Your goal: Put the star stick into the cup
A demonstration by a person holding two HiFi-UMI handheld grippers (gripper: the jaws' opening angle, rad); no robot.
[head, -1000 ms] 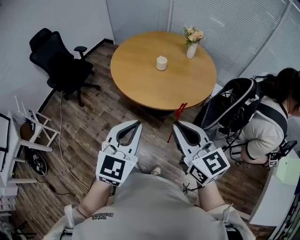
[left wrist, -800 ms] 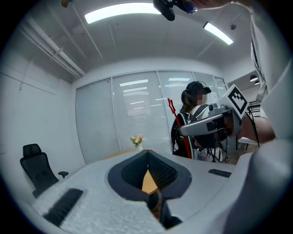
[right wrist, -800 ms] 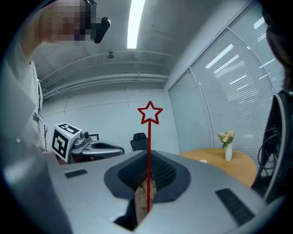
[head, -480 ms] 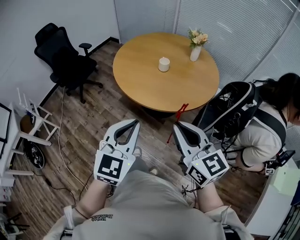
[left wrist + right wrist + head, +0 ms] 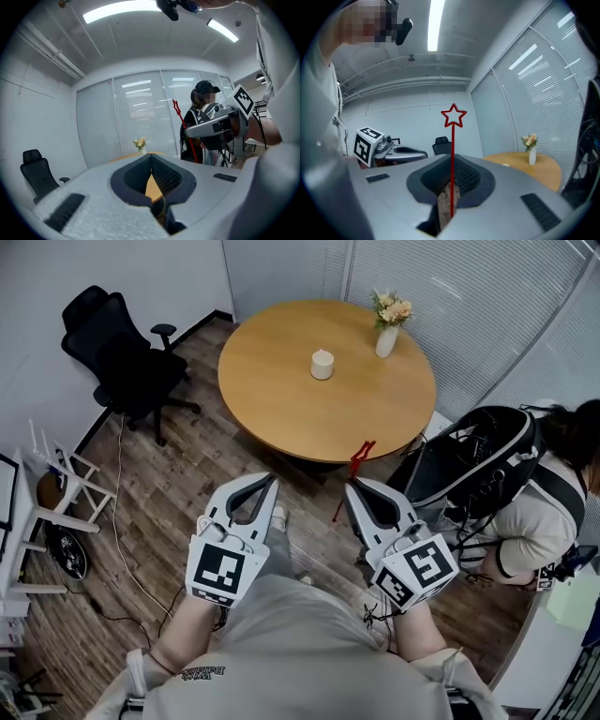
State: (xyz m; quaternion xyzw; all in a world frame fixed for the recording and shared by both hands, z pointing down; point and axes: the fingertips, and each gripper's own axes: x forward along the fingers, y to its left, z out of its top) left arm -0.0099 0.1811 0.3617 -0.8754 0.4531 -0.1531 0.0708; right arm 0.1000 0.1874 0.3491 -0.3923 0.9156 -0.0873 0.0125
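Observation:
My right gripper [image 5: 360, 487] is shut on a thin red star stick [image 5: 350, 477], whose star end [image 5: 453, 116] rises above the jaws in the right gripper view. The stick [image 5: 183, 128] also shows past my left gripper in the left gripper view. A white cup [image 5: 322, 365] stands near the middle of the round wooden table [image 5: 281, 399], well ahead of both grippers. My left gripper [image 5: 262, 481] is shut with nothing between its jaws, held level with the right one over the floor.
A white vase of flowers [image 5: 386, 334] stands at the table's far right side. A black office chair [image 5: 117, 357] is left of the table. A person with a black backpack [image 5: 473, 465] crouches at the right. A white stool [image 5: 47, 488] and a cable lie at left.
The view has shifted slightly as I move; the table sits a little nearer the grippers. Both grippers keep their pose and the stick stays held.

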